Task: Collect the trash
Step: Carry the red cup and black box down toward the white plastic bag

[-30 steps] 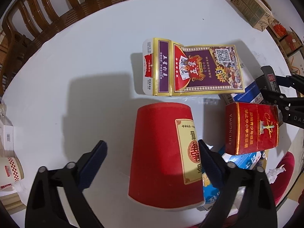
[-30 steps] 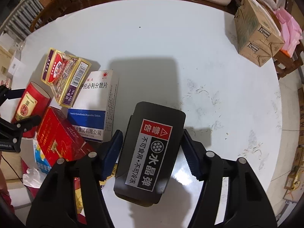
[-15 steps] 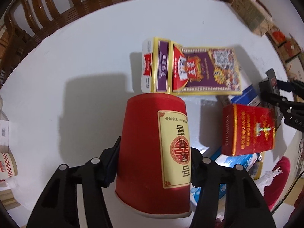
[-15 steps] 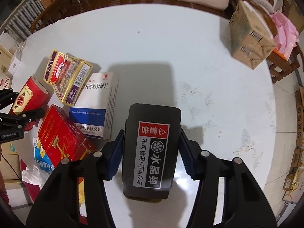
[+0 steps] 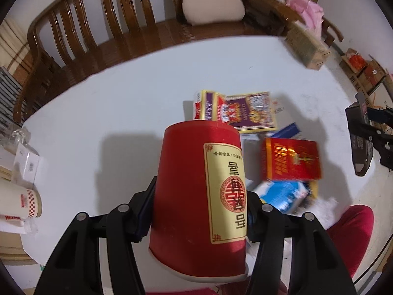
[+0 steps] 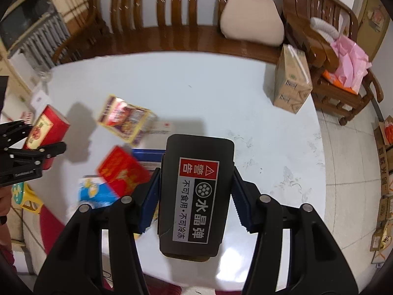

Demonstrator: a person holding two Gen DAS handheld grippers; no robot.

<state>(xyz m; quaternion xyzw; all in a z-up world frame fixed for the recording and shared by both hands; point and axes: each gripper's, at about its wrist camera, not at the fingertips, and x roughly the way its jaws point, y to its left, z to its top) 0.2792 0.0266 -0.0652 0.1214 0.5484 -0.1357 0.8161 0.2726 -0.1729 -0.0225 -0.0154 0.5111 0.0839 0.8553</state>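
Above the white table (image 5: 122, 103), left gripper (image 5: 200, 211) clamps the red cup (image 5: 199, 196), right gripper (image 6: 194, 196) clamps the black box (image 6: 196, 191). At 2 o'clock from the cup, card pack (image 5: 245, 110), red carton (image 5: 292, 159) and a blurry, probably blue packet (image 5: 282, 194) remain uncollected.

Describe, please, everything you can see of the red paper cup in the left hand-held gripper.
The red paper cup looks like matte paper, with a cream label bordered in gold that bears a round red emblem and dark characters. Its white rolled rim points toward the camera and its closed base points away, so it is held roughly along the fingers. The left hand-held gripper is shut on it, one pad on each side wall. It appears lifted above the white table; in the right wrist view nothing else touches it.
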